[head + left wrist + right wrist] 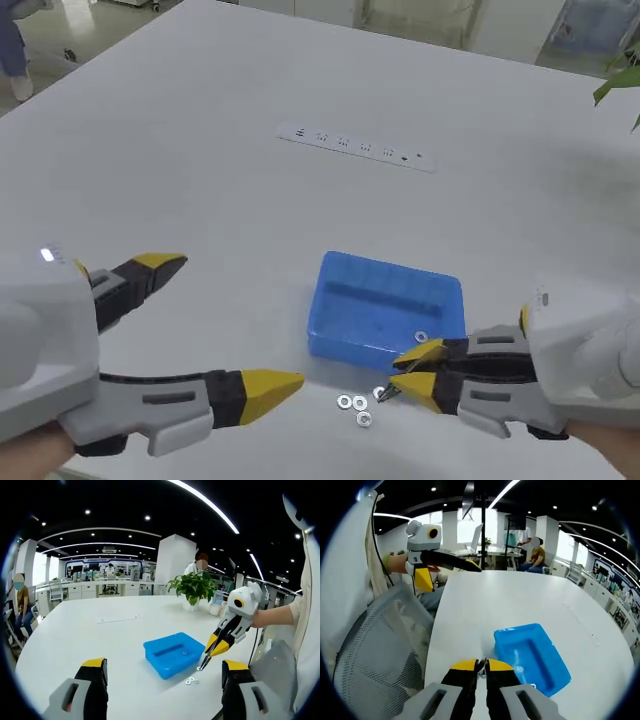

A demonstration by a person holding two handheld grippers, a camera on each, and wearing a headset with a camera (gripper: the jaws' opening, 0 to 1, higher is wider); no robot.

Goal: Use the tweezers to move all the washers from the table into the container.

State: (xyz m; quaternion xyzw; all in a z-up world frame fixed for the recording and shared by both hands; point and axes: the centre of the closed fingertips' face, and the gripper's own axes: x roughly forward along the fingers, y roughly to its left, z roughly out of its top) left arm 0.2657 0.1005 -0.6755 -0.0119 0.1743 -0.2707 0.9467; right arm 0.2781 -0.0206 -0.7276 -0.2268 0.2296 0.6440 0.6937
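A blue container (345, 300) sits on the white table with one washer (420, 338) inside it. Three washers (357, 406) lie on the table just in front of its near wall. My right gripper (408, 370) is shut on the tweezers (386, 391), whose tip points down beside those washers; a washer seems to sit at the tip. In the left gripper view the tweezers (205, 662) hang just above the washers (191, 681) by the container (167, 655). My left gripper (240, 320) is open and holds nothing, to the left of the container.
A white power strip (355, 147) lies further back on the table. A potted plant (192, 587) stands at the far edge. A mesh chair (380, 650) is beside the table's near edge. People are in the background.
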